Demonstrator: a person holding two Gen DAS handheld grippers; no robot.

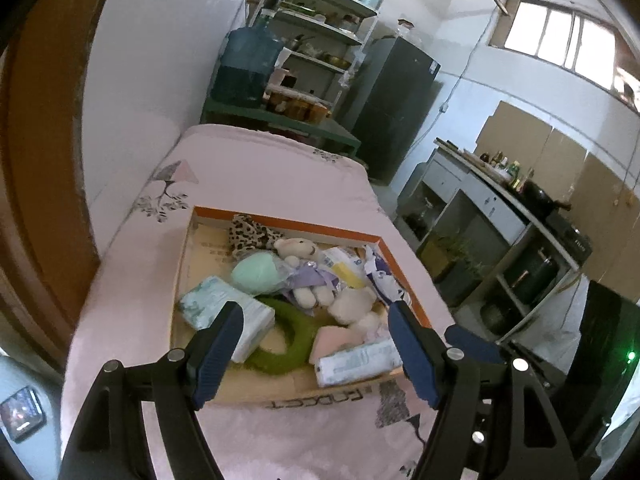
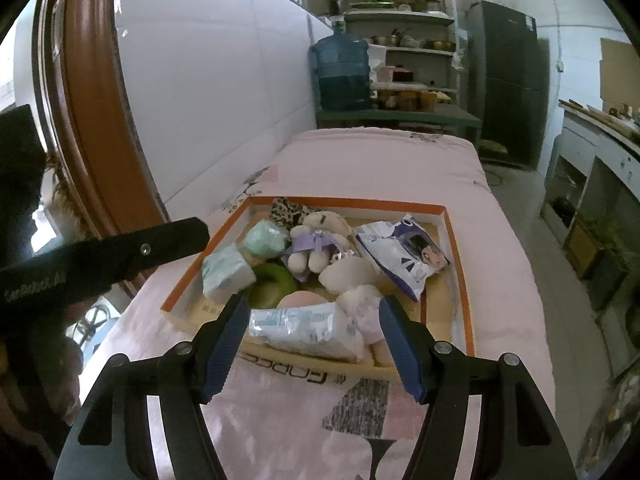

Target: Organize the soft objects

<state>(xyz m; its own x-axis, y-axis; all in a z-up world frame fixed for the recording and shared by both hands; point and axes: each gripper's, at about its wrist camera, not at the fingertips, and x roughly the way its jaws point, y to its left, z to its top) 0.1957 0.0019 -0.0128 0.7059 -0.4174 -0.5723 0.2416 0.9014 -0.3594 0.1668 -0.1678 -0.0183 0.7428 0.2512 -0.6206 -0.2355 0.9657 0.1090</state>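
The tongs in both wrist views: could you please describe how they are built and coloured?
Both the left tongs and the right tongs have black, angular, cut-out arm frames with round silver pivot bolts. Each carries two dark blue fingers with ribbed, textured pads. In the right wrist view, the left tool's black body shows pale lettering, too blurred to read. No cables or sleeves are visible.

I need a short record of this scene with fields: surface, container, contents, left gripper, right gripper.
surface: bed with pink cover
container: shallow box with orange rim, lying on the bed
contents: teddy bear, leopard cloth, green ring, tissue pack, purple bag, mint bundle, other soft items
left gripper: open, holds nothing, above the near edge of the box
right gripper: open, holds nothing, above the near edge, tissue pack seen between its fingers
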